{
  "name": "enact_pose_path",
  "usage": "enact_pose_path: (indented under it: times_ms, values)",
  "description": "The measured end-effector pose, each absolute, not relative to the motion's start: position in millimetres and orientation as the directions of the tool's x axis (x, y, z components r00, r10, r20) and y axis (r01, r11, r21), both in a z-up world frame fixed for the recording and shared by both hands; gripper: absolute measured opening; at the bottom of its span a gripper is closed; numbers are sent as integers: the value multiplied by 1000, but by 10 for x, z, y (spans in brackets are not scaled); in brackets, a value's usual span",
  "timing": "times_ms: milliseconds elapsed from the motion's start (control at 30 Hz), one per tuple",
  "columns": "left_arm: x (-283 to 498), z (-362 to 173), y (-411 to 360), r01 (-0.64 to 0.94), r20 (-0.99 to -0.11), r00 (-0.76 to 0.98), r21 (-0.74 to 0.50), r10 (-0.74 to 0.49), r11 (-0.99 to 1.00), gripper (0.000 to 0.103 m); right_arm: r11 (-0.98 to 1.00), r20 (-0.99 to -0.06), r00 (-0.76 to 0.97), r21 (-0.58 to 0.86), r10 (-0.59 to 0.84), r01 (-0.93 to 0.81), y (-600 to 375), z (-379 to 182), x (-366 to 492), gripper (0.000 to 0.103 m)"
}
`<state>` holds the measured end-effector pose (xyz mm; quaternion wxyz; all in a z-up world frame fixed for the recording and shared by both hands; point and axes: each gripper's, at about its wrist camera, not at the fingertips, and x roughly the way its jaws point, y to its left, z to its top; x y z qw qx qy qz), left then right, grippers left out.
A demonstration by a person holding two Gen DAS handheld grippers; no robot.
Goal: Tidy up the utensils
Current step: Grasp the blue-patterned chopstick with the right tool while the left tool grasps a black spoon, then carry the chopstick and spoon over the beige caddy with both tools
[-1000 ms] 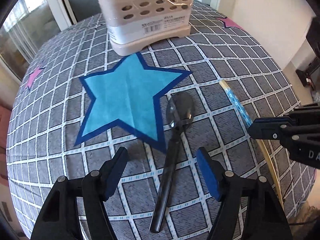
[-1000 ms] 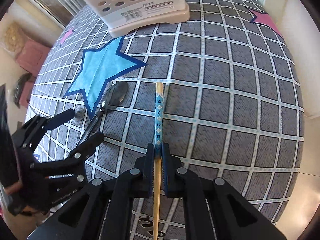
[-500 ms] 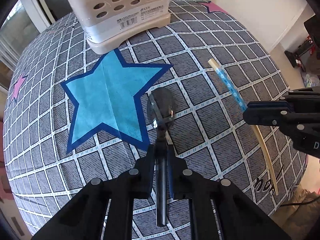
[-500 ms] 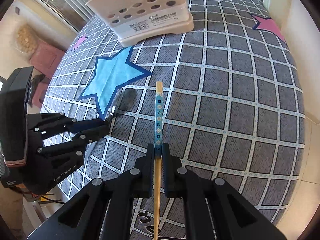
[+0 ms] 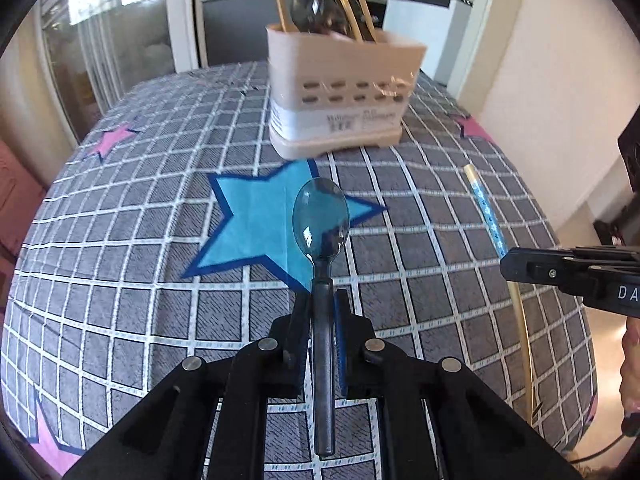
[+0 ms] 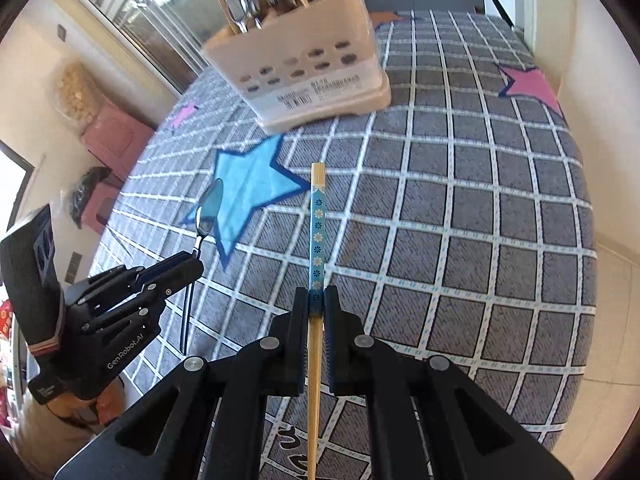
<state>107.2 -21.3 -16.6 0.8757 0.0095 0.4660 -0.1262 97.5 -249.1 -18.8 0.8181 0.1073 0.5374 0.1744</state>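
Once flat on cloth (image 5: 120,240), spoon (image 5: 321,216) aloft.

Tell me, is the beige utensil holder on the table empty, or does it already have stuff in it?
Not empty. The utensil holder already has chopsticks and a metal spoon sticking out of its top.

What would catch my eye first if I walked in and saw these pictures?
Probably the two black grippers, each clamped on one utensil: the left gripper holds a dark metal spoon by its handle, and the right gripper pinches a chopstick with a blue flowered band. Beyond them a beige utensil holder, already bristling with cutlery, stands on the grey checked tablecloth near a big blue star.
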Motion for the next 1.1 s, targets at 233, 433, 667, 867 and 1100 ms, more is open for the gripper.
enact_pose_path:
  times_ms: [233,433,667,867,1100]
  values:
    - [1006,68,-110,170,-748,633,-120,-202,978,42,916,-783,476,335,401,-222,-2457,110,889,8]
    - [948,254,-136,163,-702,685,-111,-194,980,42,917,-740,542,308,399,-254,-2396,355,886,8]
    - [985,486,-145,161,-651,730,-130,-207,978,42,910,-685,600,296,414,-290,-2345,603,914,8]
    - [1101,711,-108,160,-605,764,-156,-223,975,42,905,-648,632,296,426,-306,-2329,765,1027,8]
    - [1238,846,-57,139,-567,794,-185,-221,973,42,901,-618,656,313,433,-300,-2386,822,1165,8]
